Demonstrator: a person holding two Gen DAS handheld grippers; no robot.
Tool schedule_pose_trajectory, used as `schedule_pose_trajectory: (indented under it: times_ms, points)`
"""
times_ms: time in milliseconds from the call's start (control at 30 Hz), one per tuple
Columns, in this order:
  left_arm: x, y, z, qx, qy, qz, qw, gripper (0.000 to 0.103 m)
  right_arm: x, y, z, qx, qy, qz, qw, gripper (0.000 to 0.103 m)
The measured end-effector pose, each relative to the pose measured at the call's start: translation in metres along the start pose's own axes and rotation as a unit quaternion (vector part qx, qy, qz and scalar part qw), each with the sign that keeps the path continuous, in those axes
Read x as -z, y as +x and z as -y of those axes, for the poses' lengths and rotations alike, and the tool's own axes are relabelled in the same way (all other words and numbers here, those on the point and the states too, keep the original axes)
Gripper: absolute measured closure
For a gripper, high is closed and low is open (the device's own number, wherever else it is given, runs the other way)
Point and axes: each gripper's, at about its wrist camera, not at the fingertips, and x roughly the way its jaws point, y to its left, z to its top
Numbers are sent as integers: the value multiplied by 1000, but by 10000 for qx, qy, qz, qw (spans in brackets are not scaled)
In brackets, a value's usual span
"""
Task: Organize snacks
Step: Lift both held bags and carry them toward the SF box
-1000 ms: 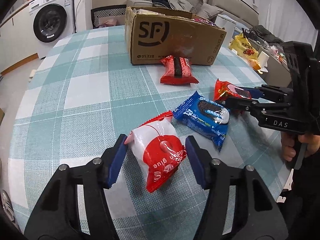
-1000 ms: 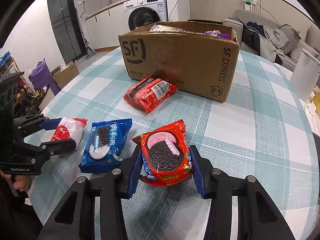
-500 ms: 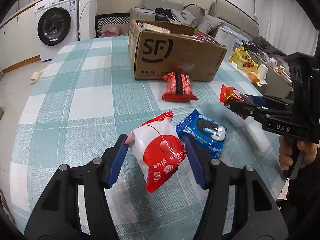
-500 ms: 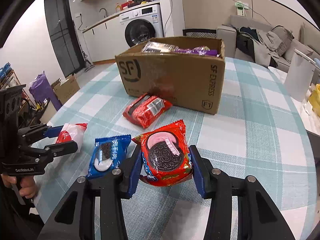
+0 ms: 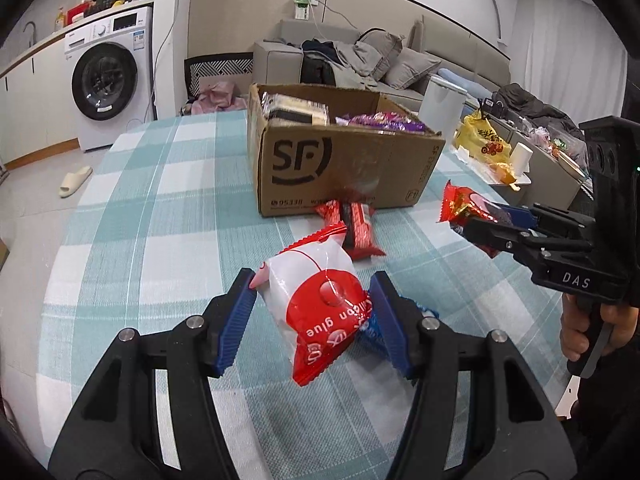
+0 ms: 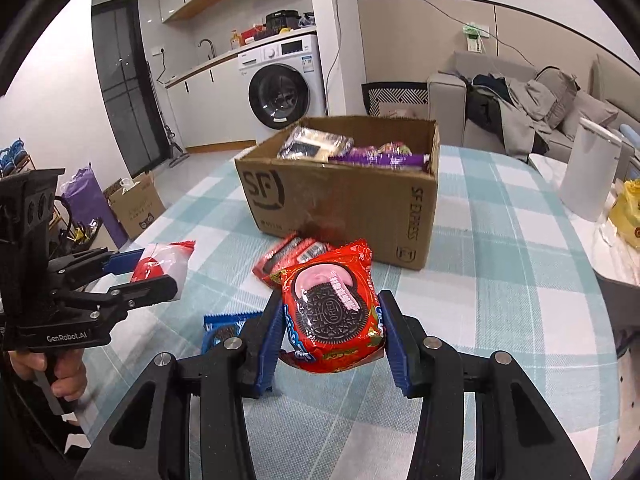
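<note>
My left gripper (image 5: pixel 314 284) is shut on a white-and-red snack packet (image 5: pixel 320 312), held clear above the checked tablecloth (image 5: pixel 160 220). My right gripper (image 6: pixel 331 300) is shut on a red Oreo pack (image 6: pixel 332 312), also lifted off the table. Each gripper shows in the other's view: the right gripper (image 5: pixel 480 226) with its red pack (image 5: pixel 460 204), and the left gripper (image 6: pixel 156 270) with its packet (image 6: pixel 172 254). An open SF cardboard box (image 5: pixel 340 164) holding several snacks stands ahead. A red pack (image 5: pixel 356 228) lies in front of it. A blue Oreo pack (image 6: pixel 224 328) lies below, partly hidden.
A white canister (image 6: pixel 588 172) and a yellow bag (image 5: pixel 484 144) sit at the table's right side. A washing machine (image 5: pixel 108 80) and a sofa (image 5: pixel 360 64) stand beyond the table. A hand (image 5: pixel 580 332) grips the right tool's handle.
Both grippers have risen with their packs, lifting them off the table. The box's inside has come into view, and the blue pack has slipped under the fingers.
</note>
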Motion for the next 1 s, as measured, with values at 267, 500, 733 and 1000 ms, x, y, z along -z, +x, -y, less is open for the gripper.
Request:
schedule_pose_trajectory:
  times_ms: [267,500,733,1000]
  points:
    - [-23,-1,10,11,160,163,9997,47,-13,-6,-2,15,-43,143,9999,57]
    - [-46,-1,17,52,182,369,9991,47,-32,-14,-4,21,-65,352,9994,57]
    - [-70,-2,18,27,202,545,9983,47,-52,-18,-10,44,-147,472,9988,57]
    - [-90,0,20,-29,258,647,9976,47,-71,-17,-11,48,-171,570,9982,57]
